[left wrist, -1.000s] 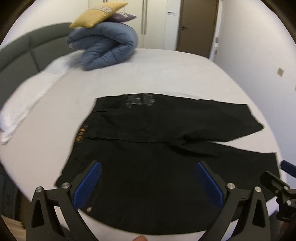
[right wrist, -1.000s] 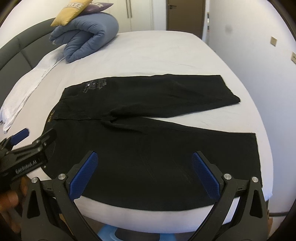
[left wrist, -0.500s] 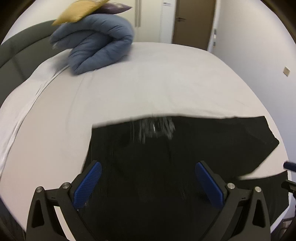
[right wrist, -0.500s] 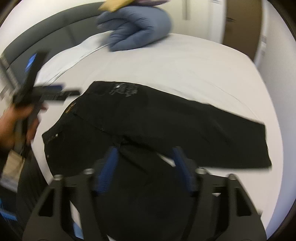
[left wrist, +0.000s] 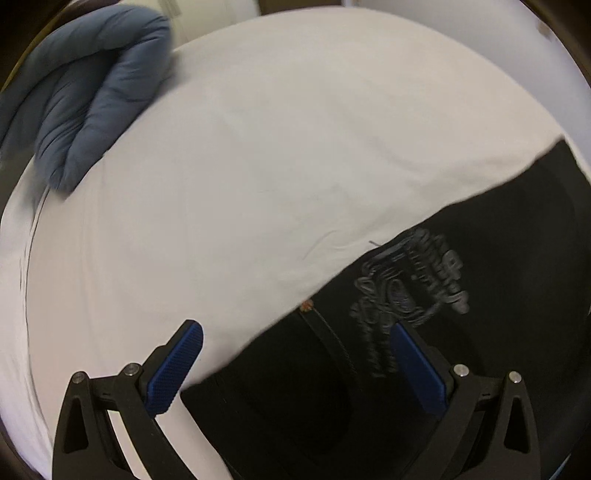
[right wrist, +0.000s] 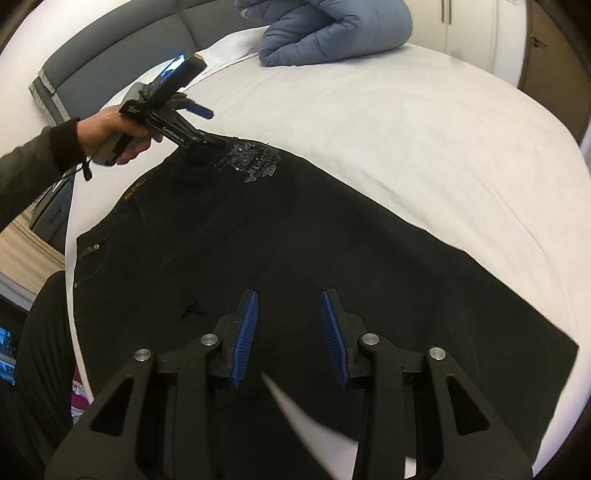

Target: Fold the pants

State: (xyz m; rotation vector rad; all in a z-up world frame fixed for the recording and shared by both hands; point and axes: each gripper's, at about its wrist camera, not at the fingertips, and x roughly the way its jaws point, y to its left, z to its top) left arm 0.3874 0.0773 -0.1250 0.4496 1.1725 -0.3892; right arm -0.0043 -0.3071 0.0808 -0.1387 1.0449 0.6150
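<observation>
Black pants [right wrist: 295, 251] lie flat on the white bed, waist to the left, with a grey printed logo [right wrist: 255, 162] near the far waist corner. In the left wrist view the pants [left wrist: 480, 314] fill the lower right. My left gripper [left wrist: 295, 354] is open, straddling the far waist edge beside the logo [left wrist: 410, 288]; it also shows in the right wrist view [right wrist: 207, 127], low over that corner. My right gripper [right wrist: 290, 334] is open but half-narrowed, empty, just above the upper pant leg.
A rolled blue duvet [right wrist: 332, 33] lies at the head of the bed [right wrist: 424, 122]; it also shows in the left wrist view [left wrist: 85, 92]. A grey headboard [right wrist: 110, 51] is at the far left. The bed's near edge and the floor [right wrist: 29, 251] are at left.
Both grippers have moved forward and down over the pants. The left one has reached the far waist corner. The right one's jaws have narrowed.
</observation>
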